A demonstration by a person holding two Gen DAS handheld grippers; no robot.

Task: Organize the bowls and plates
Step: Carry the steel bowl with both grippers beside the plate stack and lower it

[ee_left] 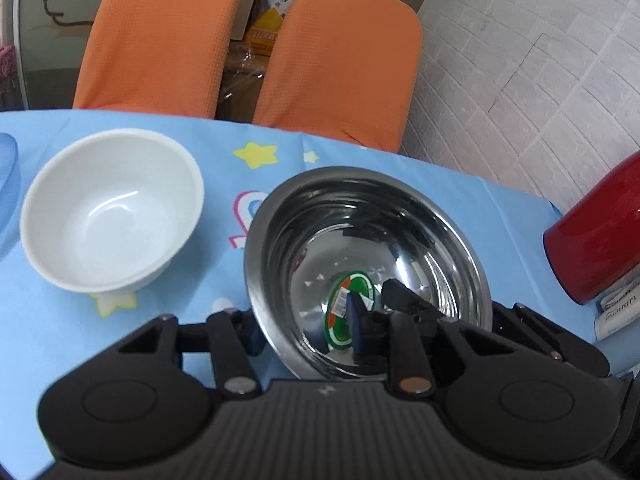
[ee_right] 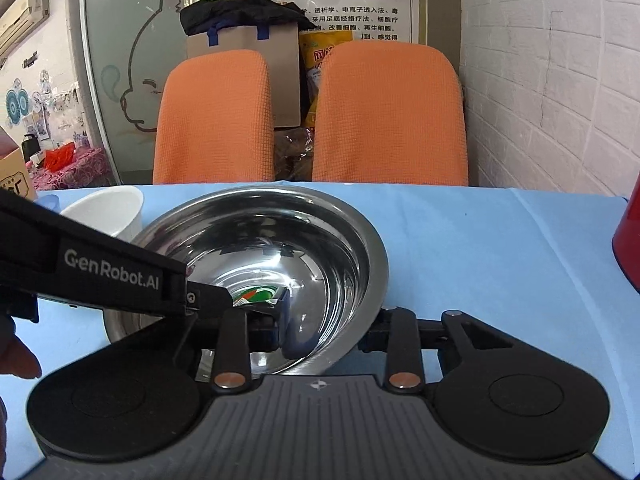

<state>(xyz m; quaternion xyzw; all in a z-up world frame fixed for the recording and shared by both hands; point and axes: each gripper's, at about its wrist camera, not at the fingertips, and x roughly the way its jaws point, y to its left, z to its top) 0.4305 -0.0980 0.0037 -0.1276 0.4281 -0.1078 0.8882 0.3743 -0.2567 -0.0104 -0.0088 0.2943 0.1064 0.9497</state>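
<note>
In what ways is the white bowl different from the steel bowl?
The white bowl is matte white; the steel bowl is shiny metal and mirrors the room. The steel bowl has a green sticker inside; the white bowl has none. The steel bowl's rim sits between the fingers of the left gripper and the right gripper; nothing touches the white bowl. Both stand upright, without contents.
</note>
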